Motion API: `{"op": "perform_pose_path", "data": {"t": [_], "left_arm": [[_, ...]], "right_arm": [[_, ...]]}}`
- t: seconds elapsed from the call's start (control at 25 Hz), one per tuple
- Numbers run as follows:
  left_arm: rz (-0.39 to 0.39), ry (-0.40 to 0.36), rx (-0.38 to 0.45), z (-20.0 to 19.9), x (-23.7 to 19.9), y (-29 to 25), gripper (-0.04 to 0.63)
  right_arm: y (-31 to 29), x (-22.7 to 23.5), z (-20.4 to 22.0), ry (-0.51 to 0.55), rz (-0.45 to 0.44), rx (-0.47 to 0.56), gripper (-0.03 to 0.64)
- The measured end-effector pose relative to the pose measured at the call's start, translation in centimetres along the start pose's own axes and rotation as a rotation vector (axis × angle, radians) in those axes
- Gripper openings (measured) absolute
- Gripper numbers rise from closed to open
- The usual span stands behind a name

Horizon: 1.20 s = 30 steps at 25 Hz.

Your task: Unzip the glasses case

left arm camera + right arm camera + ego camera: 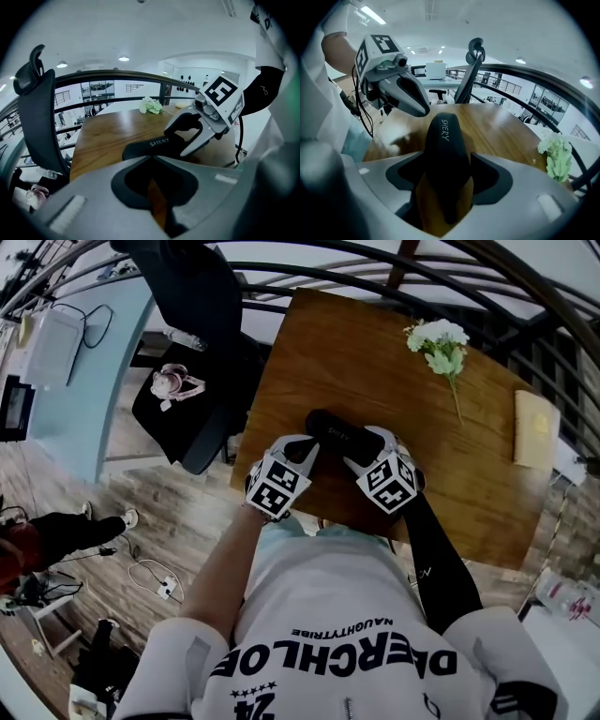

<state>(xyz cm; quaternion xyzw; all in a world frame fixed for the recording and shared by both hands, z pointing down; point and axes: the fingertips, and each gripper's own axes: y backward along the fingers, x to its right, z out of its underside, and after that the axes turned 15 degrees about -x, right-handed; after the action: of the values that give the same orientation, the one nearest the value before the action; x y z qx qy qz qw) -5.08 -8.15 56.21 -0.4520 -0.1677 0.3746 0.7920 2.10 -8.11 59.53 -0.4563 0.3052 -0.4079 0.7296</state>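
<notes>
Black glasses case [343,434] on wooden table [366,357], left gripper [305,451] and right gripper [364,454] at its ends; white flowers [439,345] beyond

Right tongs [367,446] open wide, left tongs [305,451] ajar

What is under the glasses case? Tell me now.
The glasses case lies flat on the wooden table, with bare wood showing around it. The case itself covers its underside and whatever wood or small thing is directly beneath it.

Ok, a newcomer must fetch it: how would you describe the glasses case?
Look at the brown wooden table. At its near edge lies the black oblong glasses case. It alone is dark and rounded; the white flower bunch and pale yellow pad lie farther right.
</notes>
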Motion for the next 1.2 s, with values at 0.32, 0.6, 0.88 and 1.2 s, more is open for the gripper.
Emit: {"op": "perform_pose_path", "data": {"t": [0.32, 0.6, 0.88, 1.2], "left_arm": [[0.006, 0.012, -0.038, 1.5, 0.9, -1.0, 0.006], [0.027, -0.025, -0.050, 0.2, 1.5, -3.1, 0.006], [0.049, -0.019, -0.050, 0.2, 1.7, -4.4, 0.006], [0.056, -0.030, -0.057, 0.2, 1.8, -4.3, 0.006]], "right_arm": [[0.6, 0.2, 0.0, -0.103, -0.142, 0.069, 0.316], [1.6, 0.5, -0.5, -0.285, -0.276, 0.145, 0.321], [2.6, 1.9, -0.4, -0.304, -0.207, 0.178, 0.289], [4.2, 5.8, -0.9, -0.337, -0.096, 0.224, 0.218]]}}
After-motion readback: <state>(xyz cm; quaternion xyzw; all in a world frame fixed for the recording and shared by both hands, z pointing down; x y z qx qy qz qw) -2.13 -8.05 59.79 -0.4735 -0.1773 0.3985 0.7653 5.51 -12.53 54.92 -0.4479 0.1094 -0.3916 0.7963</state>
